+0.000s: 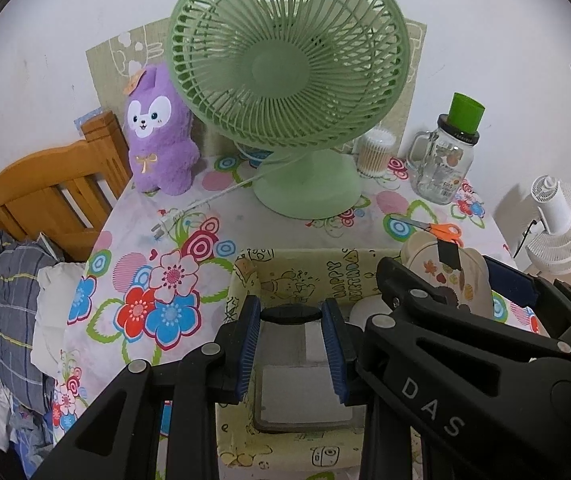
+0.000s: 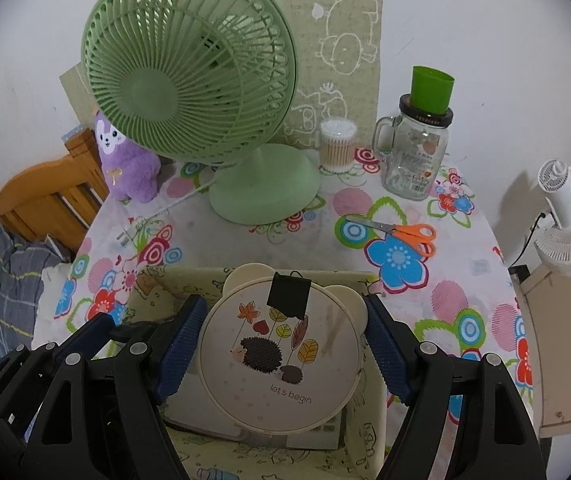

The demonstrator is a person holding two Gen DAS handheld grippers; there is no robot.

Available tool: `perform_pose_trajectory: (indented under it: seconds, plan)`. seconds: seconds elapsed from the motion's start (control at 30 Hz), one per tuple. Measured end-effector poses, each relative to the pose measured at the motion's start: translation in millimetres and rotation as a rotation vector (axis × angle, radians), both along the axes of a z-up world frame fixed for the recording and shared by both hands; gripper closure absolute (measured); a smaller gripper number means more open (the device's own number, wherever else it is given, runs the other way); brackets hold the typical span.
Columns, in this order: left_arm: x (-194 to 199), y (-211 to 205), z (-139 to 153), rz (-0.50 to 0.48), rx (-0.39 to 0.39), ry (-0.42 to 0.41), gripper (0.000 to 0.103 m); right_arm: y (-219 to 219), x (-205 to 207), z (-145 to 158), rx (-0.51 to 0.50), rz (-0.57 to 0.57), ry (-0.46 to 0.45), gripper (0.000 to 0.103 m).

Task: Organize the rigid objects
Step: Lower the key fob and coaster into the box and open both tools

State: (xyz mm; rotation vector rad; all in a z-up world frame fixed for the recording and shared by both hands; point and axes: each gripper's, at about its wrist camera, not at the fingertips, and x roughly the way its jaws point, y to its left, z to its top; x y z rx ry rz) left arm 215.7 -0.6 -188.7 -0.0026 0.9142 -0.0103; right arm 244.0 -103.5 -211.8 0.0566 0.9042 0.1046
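A yellow cartoon-print fabric box (image 1: 305, 272) (image 2: 369, 440) stands at the table's near edge. My left gripper (image 1: 291, 350) is over the box, jaws around a grey flat object with a black cap (image 1: 303, 392); I cannot tell whether the pads touch it. My right gripper (image 2: 283, 354) holds a round cream mirror with a hedgehog picture (image 2: 281, 356) (image 1: 451, 276) tilted above the box, its pads (image 2: 385, 344) against the mirror's sides. Orange-handled scissors (image 2: 399, 232) (image 1: 437, 228) lie on the floral tablecloth beyond the box.
A green desk fan (image 1: 289, 80) (image 2: 189, 80) stands at the back centre, its cord and plug (image 1: 161, 226) trailing left. A purple plush (image 1: 157, 136), cotton swab tub (image 2: 337, 144) and glass mug jar with green cup (image 2: 417, 148) stand along the wall. A white fan (image 2: 569, 224) stands right.
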Motion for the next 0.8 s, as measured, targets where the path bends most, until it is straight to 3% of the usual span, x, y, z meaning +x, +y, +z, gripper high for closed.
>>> perform_pose_trajectory:
  seconds: [0.37, 0.53, 0.8]
  plan:
    - [12.4, -3.6, -17.1, 0.004, 0.021, 0.035, 0.069, 5.4, 9.7, -15.9, 0.001, 0.026, 0.036, 0.023]
    - [15.2, -3.7, -20.6, 0.016, 0.03, 0.048, 0.062, 6.1, 13.2, -19.2, -0.006, 0.025, 0.047, 0.023]
    - [16.6, -2.4, -26.5, 0.017, 0.028, 0.08, 0.042, 4.8, 16.2, -26.0, -0.014, 0.018, 0.08, 0.023]
